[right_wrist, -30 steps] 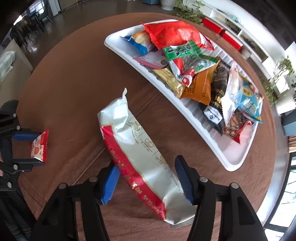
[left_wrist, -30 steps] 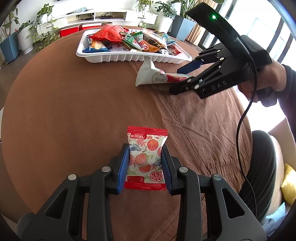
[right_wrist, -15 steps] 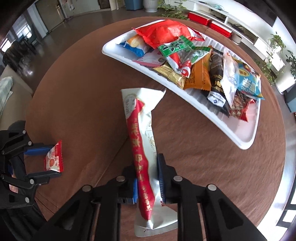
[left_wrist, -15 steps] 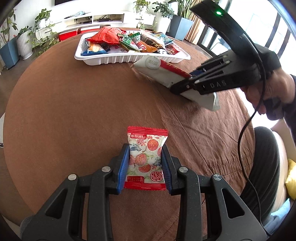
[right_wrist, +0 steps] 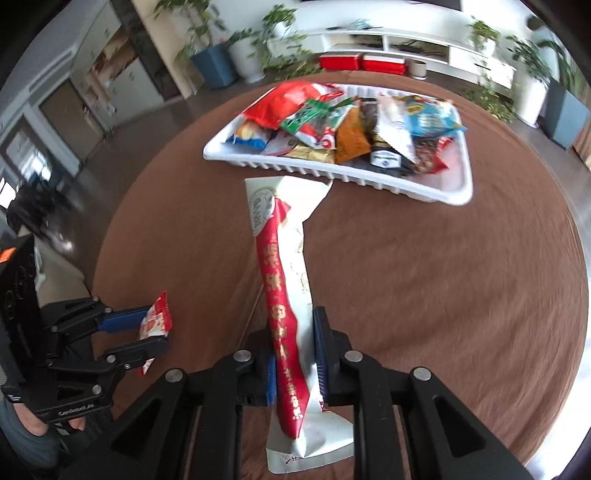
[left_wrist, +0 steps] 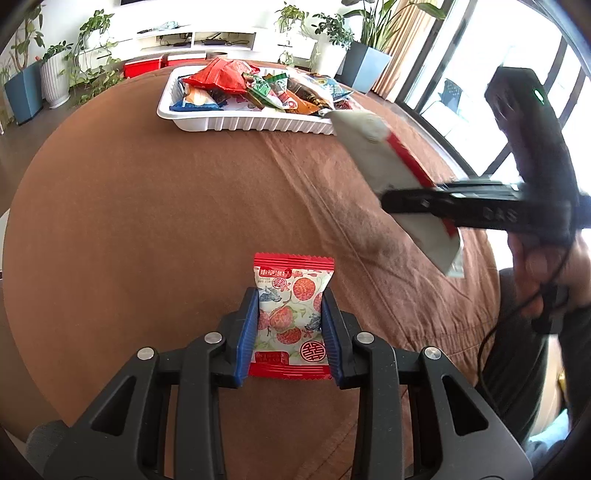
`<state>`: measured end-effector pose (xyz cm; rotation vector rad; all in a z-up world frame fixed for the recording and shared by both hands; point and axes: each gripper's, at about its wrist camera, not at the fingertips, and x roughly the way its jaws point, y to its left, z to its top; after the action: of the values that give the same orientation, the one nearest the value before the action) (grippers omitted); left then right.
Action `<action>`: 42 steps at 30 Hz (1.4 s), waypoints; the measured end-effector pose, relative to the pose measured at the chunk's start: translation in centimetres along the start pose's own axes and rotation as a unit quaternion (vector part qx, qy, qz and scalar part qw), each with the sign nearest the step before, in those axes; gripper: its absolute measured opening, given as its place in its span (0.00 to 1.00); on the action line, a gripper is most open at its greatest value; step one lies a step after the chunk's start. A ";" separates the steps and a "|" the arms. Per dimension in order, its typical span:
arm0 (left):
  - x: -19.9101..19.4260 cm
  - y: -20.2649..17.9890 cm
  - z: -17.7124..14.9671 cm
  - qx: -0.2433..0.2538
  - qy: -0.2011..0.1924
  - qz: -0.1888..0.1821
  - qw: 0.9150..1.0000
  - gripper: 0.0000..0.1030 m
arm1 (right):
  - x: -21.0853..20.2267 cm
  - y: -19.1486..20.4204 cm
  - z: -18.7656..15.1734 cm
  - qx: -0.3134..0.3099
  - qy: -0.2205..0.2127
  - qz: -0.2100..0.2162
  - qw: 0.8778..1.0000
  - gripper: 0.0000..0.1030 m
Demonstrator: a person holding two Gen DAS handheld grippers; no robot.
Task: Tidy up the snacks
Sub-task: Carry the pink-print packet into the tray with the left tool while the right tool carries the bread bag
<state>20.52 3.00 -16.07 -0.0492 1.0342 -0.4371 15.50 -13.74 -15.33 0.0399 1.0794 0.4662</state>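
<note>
My left gripper (left_wrist: 290,332) is shut on a small red-and-white lychee snack packet (left_wrist: 291,314), held just above the brown tablecloth; it also shows in the right wrist view (right_wrist: 155,321). My right gripper (right_wrist: 295,354) is shut on a long white-and-red snack bag (right_wrist: 284,280), lifted off the table and pointing toward the tray; the bag shows in the left wrist view (left_wrist: 391,162). The white ribbed tray (right_wrist: 436,188) at the far side holds several mixed snack packets; it shows in the left wrist view too (left_wrist: 255,123).
The round table has a wrinkled brown cloth (left_wrist: 147,221). Potted plants (left_wrist: 55,70), a white low shelf (left_wrist: 207,35) and red boxes (right_wrist: 354,61) stand beyond the table. The person's hand (left_wrist: 546,273) is at right.
My right gripper closed on the long white-and-red bag, lifted it off the cloth and swung it round toward the tray. My left gripper kept holding the small packet in place.
</note>
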 end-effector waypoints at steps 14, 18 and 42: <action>-1.9 -0.4 1.0 -0.013 -0.027 -0.014 0.999 0.28 | -4.4 -6.1 -5.0 0.149 -0.075 0.023 0.986 0.17; -2.7 0.0 1.5 -0.021 -0.038 -0.016 0.999 0.28 | -5.6 -7.6 -4.7 0.165 -0.089 0.017 0.982 0.17; -7.2 2.1 19.7 -0.001 -0.133 -0.008 0.991 0.28 | -8.5 -4.3 12.6 0.099 -0.156 0.051 0.982 0.17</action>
<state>34.64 4.44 -0.43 -0.1149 0.7719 -0.4313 24.46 -18.44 -3.30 0.3346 0.8132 0.4270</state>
